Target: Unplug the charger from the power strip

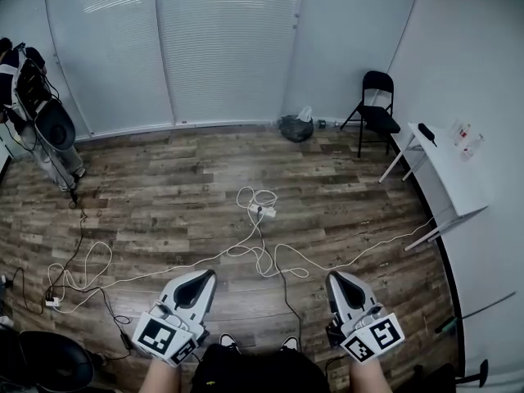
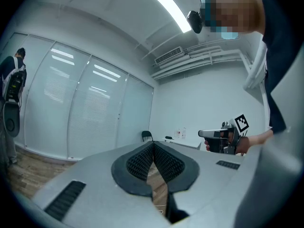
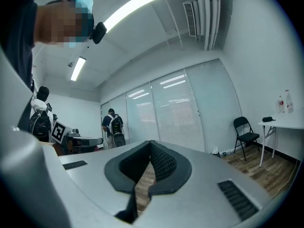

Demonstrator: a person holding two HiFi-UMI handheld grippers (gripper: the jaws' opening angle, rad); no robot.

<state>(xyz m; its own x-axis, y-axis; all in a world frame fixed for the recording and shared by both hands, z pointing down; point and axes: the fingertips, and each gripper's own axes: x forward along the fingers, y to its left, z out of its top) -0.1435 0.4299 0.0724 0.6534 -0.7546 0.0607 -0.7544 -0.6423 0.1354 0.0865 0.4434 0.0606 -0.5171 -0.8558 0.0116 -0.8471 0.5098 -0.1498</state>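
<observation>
**Both hand-held grippers clenched and empty, well short of the power strip**

The left hand-held gripper (image 2: 153, 145) has its jaws pressed together. The ribbed black pads (image 2: 137, 164) meet at the tip, leaving only a narrow slit lower down through which floorboards show. Nothing is caught between them. The right hand-held gripper (image 3: 150, 143) is clenched in the same way, tips together, with bare wooden floor (image 1: 180, 195) visible through the slit and no object in its grip. Neither one touches anything.

The power strip (image 1: 264, 212) lies on the floor, well ahead of both hand-held grippers and roughly midway between their lines. At this size the charger cannot be told apart from the strip; only a small white block with a dark spot shows. A loose coil of white cable (image 1: 256, 196) lies just behind the strip and touches it. More white cable (image 1: 270, 260) trails from the strip back toward the person's feet and off to both sides.

Far beyond the strip and to its right, a black folding chair (image 1: 378, 109) stands by the wall. A white surface (image 1: 446, 174) stands to the right of the strip, carrying small items too small to make out. A dark bag (image 1: 295, 128) sits at the foot of the wall beyond the strip.
</observation>
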